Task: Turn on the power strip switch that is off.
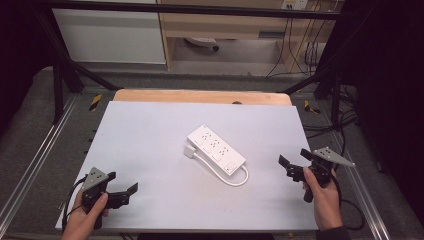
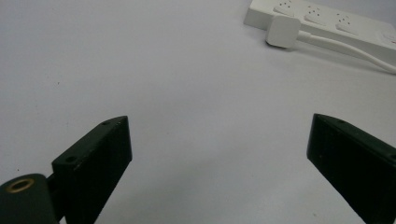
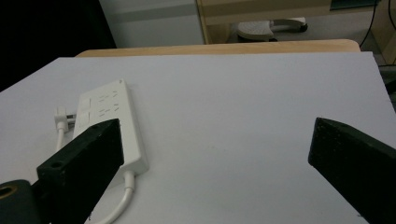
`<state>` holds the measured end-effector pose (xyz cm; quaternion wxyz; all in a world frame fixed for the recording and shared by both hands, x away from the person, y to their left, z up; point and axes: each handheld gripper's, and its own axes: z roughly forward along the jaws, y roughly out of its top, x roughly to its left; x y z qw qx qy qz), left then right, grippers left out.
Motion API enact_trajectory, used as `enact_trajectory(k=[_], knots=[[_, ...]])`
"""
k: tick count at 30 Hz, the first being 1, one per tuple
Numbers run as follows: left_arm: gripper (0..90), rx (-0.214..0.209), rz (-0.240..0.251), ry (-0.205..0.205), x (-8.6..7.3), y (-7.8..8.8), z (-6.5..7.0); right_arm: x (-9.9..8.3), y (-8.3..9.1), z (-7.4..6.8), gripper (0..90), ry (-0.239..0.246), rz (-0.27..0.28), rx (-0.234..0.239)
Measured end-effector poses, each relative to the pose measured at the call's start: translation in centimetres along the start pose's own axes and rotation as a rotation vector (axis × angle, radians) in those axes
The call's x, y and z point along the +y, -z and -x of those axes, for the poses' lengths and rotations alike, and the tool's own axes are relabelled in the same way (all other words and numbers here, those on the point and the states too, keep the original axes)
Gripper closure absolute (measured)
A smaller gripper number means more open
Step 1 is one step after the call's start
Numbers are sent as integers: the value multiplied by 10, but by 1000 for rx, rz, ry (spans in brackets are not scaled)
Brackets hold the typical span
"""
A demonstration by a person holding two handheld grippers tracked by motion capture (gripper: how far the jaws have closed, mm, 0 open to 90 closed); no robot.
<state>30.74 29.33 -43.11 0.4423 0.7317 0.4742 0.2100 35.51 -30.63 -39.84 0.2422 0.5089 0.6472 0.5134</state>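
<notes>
Right now the white power strip (image 1: pixel 216 149) lies flat near the middle of the table (image 1: pixel 150 150), turned on a diagonal, with its cord (image 1: pixel 227 178) looping around from the near end and its plug (image 1: pixel 189 151) resting just beside the strip's left side. Your left tool (image 1: pixel 123 192) is at the near left corner of the table, jaws wide apart and holding nothing. Your right tool (image 1: pixel 294 164) is at the near right edge, also spread open and empty. Both are well apart from the strip.

What could go wrong, in my judgement: the plug is small and lies very close to the strip, so if you reach for it with the left tool at a low angle, one jaw may push the strip and turn it. The cord is stiff and curved, so pulling the plug may drag the whole strip across the smooth table. You should probably hold the strip body with the right tool first. The flat body is also wide, so a grip across it may slip.
</notes>
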Motion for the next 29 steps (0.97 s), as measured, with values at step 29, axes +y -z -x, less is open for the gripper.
enact_trajectory(k=[29], knots=[[65, -1, 7, -4, 1, 1, 1, -54, -33, -24, 37, 174, -234, 38]])
